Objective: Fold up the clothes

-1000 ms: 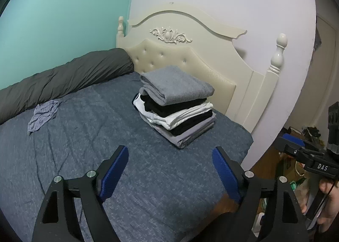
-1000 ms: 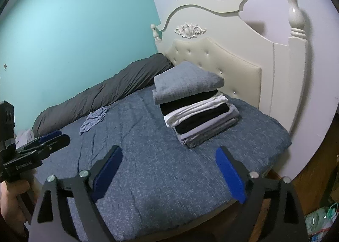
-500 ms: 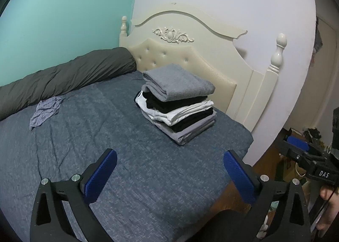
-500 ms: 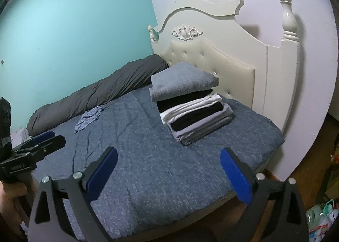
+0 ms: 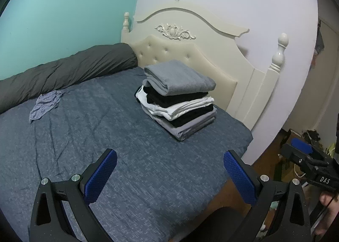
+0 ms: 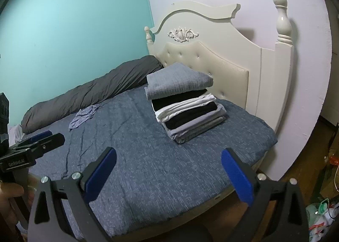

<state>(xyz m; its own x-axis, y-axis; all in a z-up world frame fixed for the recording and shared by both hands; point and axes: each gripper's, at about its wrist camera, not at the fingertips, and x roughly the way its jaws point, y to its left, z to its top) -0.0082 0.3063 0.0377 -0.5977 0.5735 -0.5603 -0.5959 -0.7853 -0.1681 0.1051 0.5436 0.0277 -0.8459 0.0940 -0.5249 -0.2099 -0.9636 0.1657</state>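
Stack of folded clothes (image 5: 178, 100) sits at the bed's (image 5: 148, 178) headboard-end corner, just off the headboard (image 5: 190, 51), long axis running along it. Crumpled grey-blue garment (image 5: 45, 106) lies at the far edge beside the rolled dark duvet (image 5: 70, 70). Bed middle and near edge bare. Left tool (image 5: 169, 176) and right tool (image 6: 169, 174) spread wide, pinching nothing.
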